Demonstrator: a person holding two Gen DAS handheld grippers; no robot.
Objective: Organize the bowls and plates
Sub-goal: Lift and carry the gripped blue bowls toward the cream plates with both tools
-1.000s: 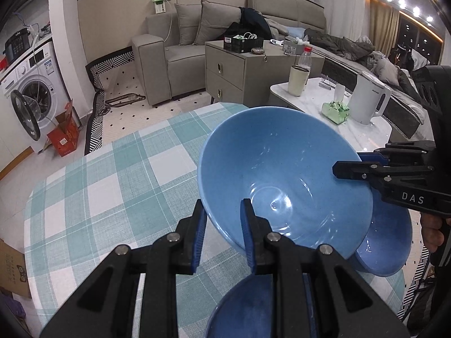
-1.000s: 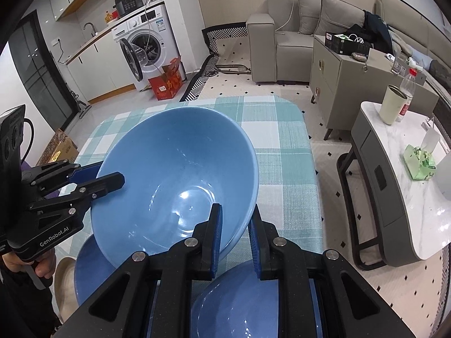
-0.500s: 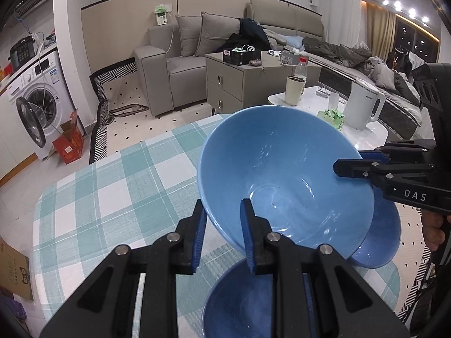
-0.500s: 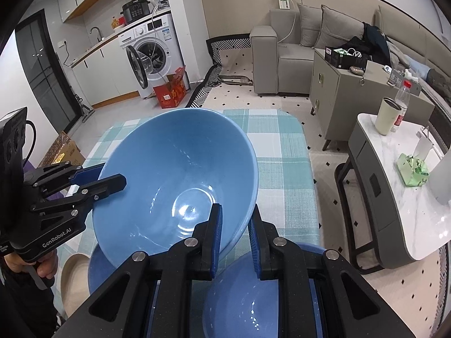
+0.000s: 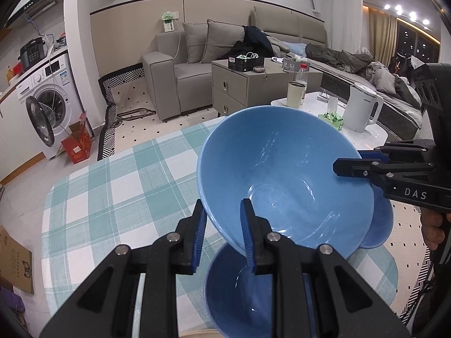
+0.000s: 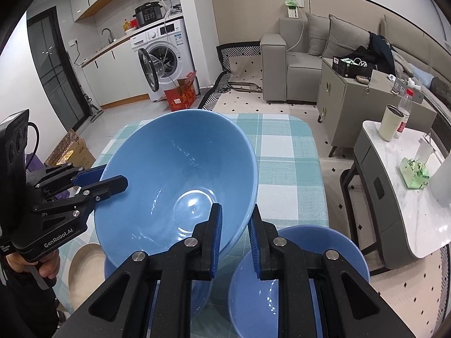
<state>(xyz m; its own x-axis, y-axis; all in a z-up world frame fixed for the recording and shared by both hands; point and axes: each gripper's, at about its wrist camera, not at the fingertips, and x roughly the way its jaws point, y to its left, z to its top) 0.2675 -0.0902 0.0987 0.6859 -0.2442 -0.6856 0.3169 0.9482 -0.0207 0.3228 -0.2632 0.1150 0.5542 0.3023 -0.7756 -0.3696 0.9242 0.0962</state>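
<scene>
Blue large bowl (image 5: 284,180) is pinched at opposite rims by left hand-held gripper (image 5: 221,231) and right hand-held gripper (image 6: 235,235); it should be kept level and lowered centred into a smaller bowl (image 6: 298,278).

Three blue bowls show in all: one large bowl (image 6: 180,186) held aloft and two smaller bowls, one (image 6: 298,278) at lower right and another (image 6: 157,287) beneath the large one. One beige plate (image 6: 84,273) lies on one checked tablecloth (image 6: 284,152). Two grippers appear, the left gripper (image 5: 221,232) and the right gripper (image 6: 235,238).
</scene>
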